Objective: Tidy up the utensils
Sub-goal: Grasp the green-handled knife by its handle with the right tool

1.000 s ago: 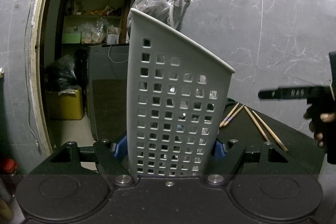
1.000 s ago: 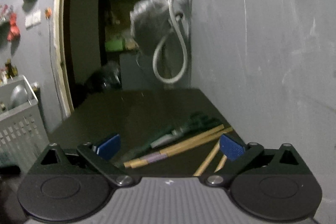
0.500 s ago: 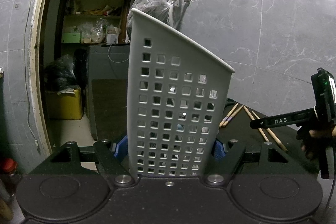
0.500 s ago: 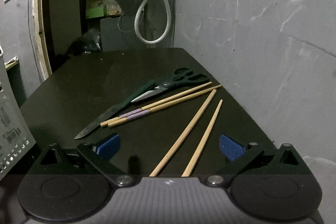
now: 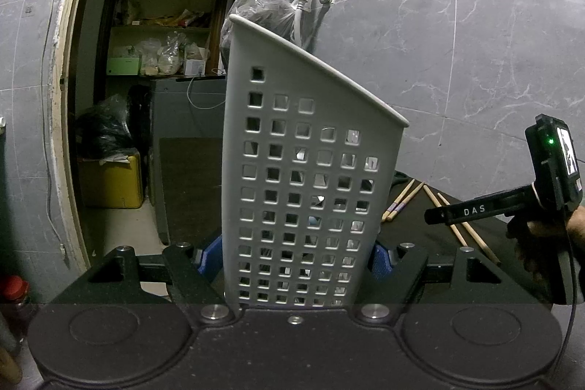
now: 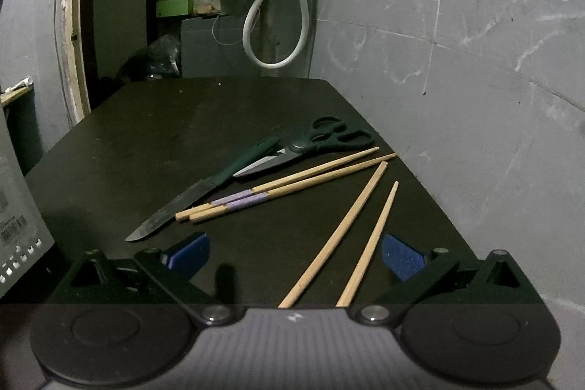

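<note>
Left tongs [image 5: 296,260] clamped on an upright grey caddy [image 5: 307,178], right tongs [image 5: 431,217] off to their right, chopsticks [image 5: 402,198] beyond, right tongs [image 6: 295,254] apart over the tabletop [image 6: 153,148], two plain chopsticks [image 6: 343,240] between the pads, banded pair [image 6: 278,187], knife [image 6: 197,194] and scissors [image 6: 307,147] ahead.
</note>
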A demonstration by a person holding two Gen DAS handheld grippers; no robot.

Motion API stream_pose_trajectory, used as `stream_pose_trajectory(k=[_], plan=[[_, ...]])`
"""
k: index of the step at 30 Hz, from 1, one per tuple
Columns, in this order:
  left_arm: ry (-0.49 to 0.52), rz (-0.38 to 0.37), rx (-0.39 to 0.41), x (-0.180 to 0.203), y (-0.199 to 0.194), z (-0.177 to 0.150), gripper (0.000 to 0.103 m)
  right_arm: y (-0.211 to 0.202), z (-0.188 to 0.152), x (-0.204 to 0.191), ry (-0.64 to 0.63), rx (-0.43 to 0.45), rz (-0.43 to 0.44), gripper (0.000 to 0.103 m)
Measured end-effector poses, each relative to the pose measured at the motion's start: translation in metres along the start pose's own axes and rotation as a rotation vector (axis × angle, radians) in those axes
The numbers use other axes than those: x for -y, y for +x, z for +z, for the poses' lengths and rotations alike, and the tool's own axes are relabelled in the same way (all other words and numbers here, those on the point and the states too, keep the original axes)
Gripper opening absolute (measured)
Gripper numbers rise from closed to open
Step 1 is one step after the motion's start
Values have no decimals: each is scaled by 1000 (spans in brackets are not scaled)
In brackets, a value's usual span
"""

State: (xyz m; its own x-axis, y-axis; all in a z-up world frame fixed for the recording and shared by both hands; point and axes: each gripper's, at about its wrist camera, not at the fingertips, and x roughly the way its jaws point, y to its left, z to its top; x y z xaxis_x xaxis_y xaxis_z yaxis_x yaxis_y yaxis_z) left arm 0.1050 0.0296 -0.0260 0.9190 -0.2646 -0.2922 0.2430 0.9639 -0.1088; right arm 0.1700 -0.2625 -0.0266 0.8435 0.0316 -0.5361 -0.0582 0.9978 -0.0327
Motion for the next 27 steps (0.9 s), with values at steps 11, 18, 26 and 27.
stream_pose_trajectory(k=[11,18,26,27], plan=[[-4,-3,-1,0,0,0,78,0,21,-12,-66,30,9,103],[-8,-8,-1,-2,0,-1,78,2,34,-21,-100,51,15,103],[-10,-10,-1,-3,-1,-1,79,5,37,-26,-115,52,25,103],[-9,-9,-1,-2,0,-1,79,6,37,-27,-116,52,25,103]])
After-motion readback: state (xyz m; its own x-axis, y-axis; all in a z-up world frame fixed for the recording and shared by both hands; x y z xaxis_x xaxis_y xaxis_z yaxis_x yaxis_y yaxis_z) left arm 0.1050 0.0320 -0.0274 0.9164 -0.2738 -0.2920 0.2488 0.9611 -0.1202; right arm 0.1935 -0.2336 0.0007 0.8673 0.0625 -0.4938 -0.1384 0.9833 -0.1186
